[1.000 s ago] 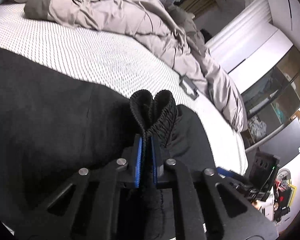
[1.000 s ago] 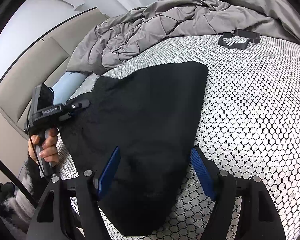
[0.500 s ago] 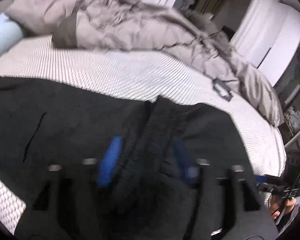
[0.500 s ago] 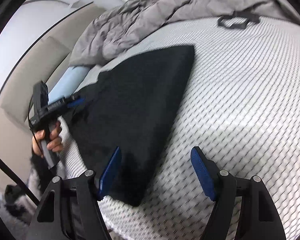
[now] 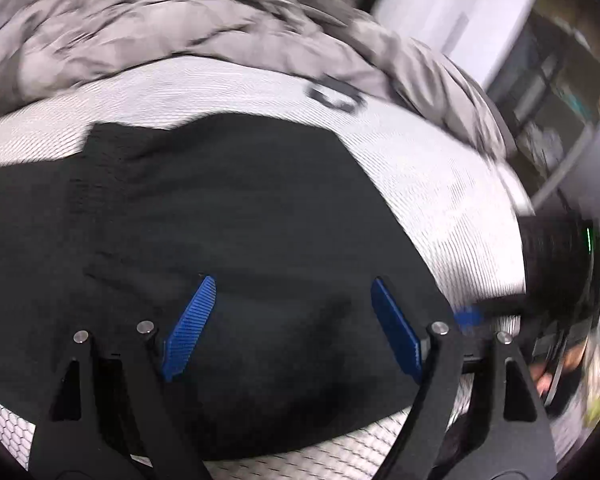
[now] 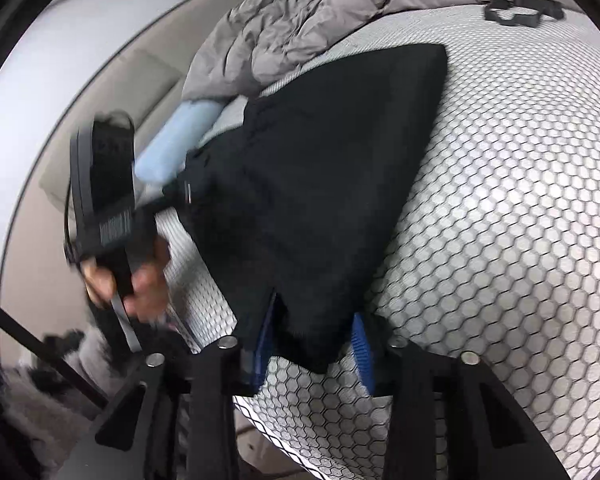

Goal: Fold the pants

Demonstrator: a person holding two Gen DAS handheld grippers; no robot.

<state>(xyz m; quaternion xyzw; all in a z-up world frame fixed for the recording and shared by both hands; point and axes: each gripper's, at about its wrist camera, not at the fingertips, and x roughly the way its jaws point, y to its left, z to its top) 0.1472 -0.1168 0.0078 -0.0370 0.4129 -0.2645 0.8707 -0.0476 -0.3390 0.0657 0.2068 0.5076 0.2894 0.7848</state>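
From the left wrist camera, the left gripper (image 5: 292, 324) hovers over the black pants (image 5: 220, 240), which lie spread flat on the white mattress cover (image 5: 440, 168) with its honeycomb pattern. Its jaws have just been opening and now stand wide apart; the cloth is below them, not between them, so this claw holds nothing. A ribbed band, probably the waistband (image 5: 100, 168), lies folded over toward the upper left of the dark cloth. Behind the pants a grey quilt (image 5: 180, 28) is bunched up, and a small black frame-like object (image 5: 336, 96) rests on the cover near it. The picture is blurred by motion.

From the right wrist camera, the right gripper (image 6: 312, 344) is at the near corner of the pants (image 6: 320, 168), close to the bed's edge. Its jaws have just been closing, and the corner of the cloth is between the blue pads; whether they already press it, I cannot tell. At the left a hand (image 6: 132, 276) carries the other gripper beside the far edge of the garment, next to a pale blue pillow (image 6: 180, 144).

I judge the pants to be light, soft and limp, not fragile. They will sag and crease when lifted, so it is better to take them at a corner or at the thicker waistband, pinching all layers together.
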